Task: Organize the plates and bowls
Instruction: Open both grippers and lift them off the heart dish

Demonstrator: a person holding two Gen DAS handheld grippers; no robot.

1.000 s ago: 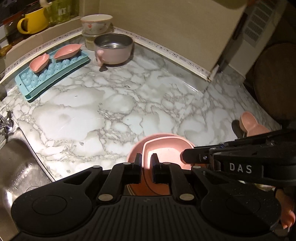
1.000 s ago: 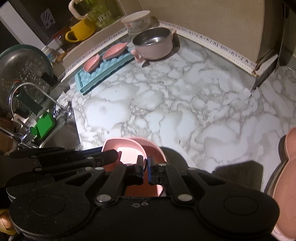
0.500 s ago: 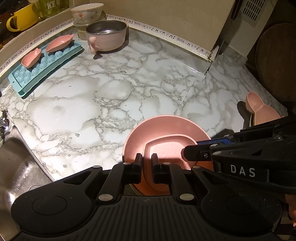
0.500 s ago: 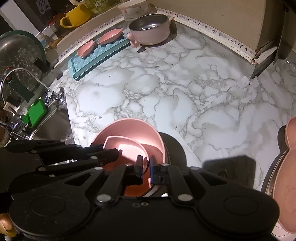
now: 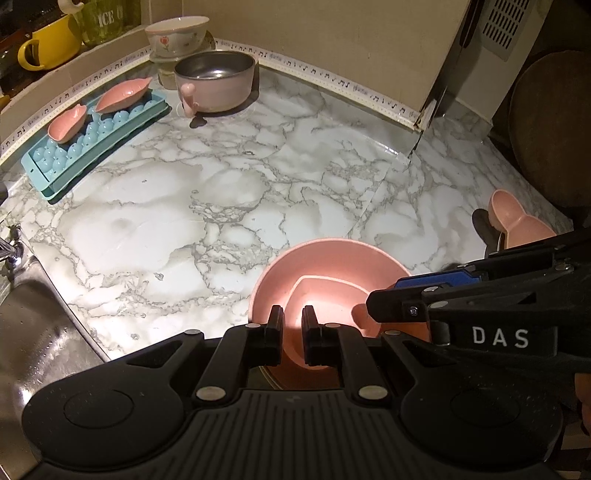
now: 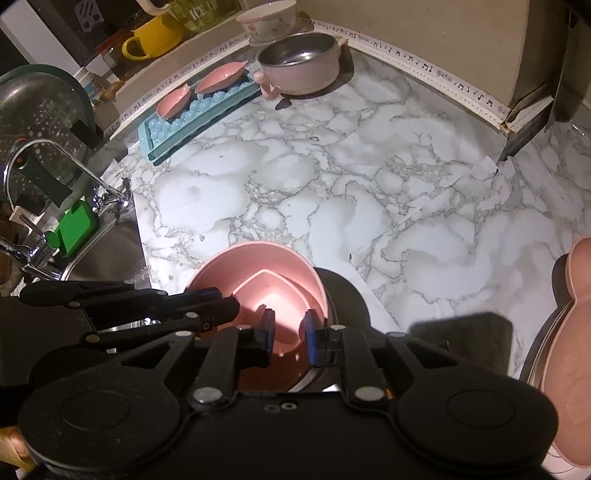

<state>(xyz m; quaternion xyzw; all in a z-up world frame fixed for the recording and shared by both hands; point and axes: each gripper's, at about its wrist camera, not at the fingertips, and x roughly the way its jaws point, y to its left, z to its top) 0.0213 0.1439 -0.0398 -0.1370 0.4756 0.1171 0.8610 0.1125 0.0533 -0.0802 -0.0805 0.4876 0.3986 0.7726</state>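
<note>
A round pink bowl (image 5: 325, 258) (image 6: 258, 262) sits near the counter's front edge with a smaller pink heart-shaped dish (image 5: 325, 291) (image 6: 273, 291) nested inside. My left gripper (image 5: 292, 325) is shut on the near rim of the pink dishes. My right gripper (image 6: 287, 328) has its jaws slightly apart over the right rim, with its blue pads showing; it also shows in the left wrist view (image 5: 424, 295). A pink rabbit-shaped plate (image 5: 517, 221) (image 6: 569, 350) lies to the right.
A teal ice tray (image 5: 92, 144) with two pink leaf dishes (image 5: 125, 94) lies at the back left. A pink pot (image 5: 216, 85), a floral bowl (image 5: 177, 35) and a yellow mug (image 5: 48, 46) stand behind. A steel sink (image 5: 29, 332) and faucet (image 6: 66, 162) are at the left.
Both grippers rose and pulled back, so more of the round bowl shows. My right gripper's jaws have opened slightly from the rim. The left stays shut.
</note>
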